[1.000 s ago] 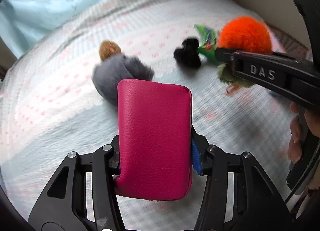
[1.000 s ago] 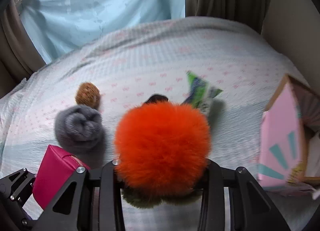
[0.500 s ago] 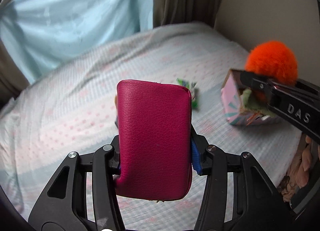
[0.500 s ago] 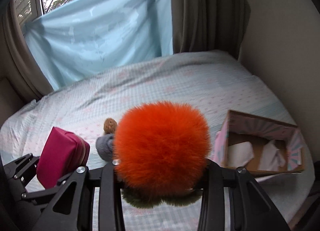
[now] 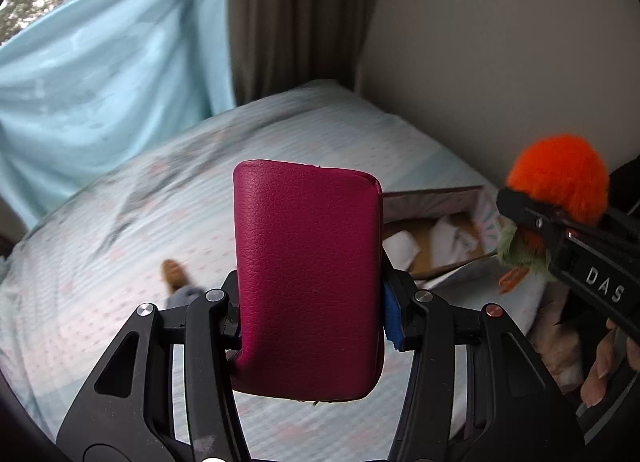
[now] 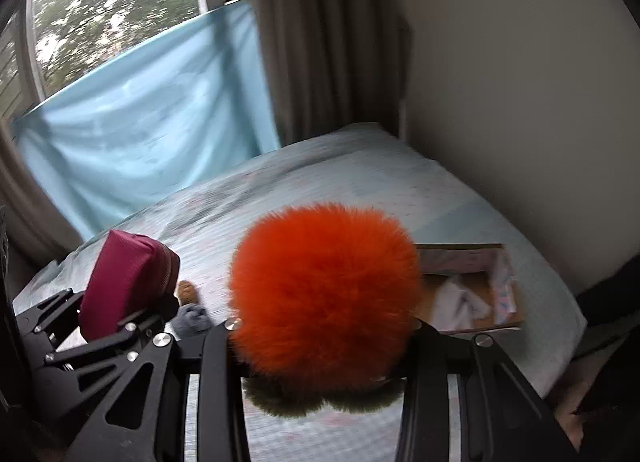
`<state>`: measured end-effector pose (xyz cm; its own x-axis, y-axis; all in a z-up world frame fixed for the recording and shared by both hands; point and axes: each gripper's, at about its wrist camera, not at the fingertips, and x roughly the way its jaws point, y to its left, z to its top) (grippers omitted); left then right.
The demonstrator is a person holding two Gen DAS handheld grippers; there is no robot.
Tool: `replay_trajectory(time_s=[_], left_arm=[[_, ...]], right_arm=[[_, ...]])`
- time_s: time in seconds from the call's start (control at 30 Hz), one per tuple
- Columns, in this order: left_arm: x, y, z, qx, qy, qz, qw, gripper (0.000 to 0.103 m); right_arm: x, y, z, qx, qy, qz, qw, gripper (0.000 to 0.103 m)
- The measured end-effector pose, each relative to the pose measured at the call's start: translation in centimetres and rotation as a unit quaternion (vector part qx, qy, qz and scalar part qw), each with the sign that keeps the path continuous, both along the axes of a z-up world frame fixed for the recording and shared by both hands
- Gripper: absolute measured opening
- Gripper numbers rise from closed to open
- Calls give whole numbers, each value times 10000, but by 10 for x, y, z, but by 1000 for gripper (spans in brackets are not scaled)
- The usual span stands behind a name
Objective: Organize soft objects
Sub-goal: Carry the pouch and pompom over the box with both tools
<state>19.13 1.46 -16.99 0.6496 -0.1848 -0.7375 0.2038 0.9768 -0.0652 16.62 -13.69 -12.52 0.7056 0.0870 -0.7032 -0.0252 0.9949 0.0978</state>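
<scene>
Left gripper (image 5: 310, 316) clamped on upright pouch (image 5: 307, 270); right gripper (image 6: 320, 336) pinching pompom (image 6: 324, 288), both above bed (image 6: 360, 182), near box (image 6: 472, 286).

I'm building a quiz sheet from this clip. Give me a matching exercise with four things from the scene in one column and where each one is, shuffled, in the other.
Things:
1. magenta pouch
2. orange pompom
3. white cloths
4. grey plush

Places:
A. lying on the bed
B. clamped in the right claw
C. inside the open box
D. clamped in the left claw

Pairs: 1-D, 2-B, 3-C, 4-A
</scene>
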Motion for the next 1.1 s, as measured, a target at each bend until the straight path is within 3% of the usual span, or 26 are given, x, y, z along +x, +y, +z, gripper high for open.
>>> replay_trajectory(time_s=[0.27, 0.5, 0.87, 1.1], left_arm=[[50, -91, -4, -184, 253, -245, 9992, 46], [95, -161, -33, -175, 631, -333, 9973, 46], [154, -228, -112, -21, 1544, -282, 9876, 46], [185, -259, -179, 252, 2245, -410, 9733, 46]], right_arm=[[14, -94, -5, -67, 176, -436, 9989, 35], [53, -161, -31, -60, 478, -508, 9975, 35], [127, -222, -108, 87, 1264, -269, 9916, 35], [168, -238, -171, 304, 1951, -293, 9799, 35]])
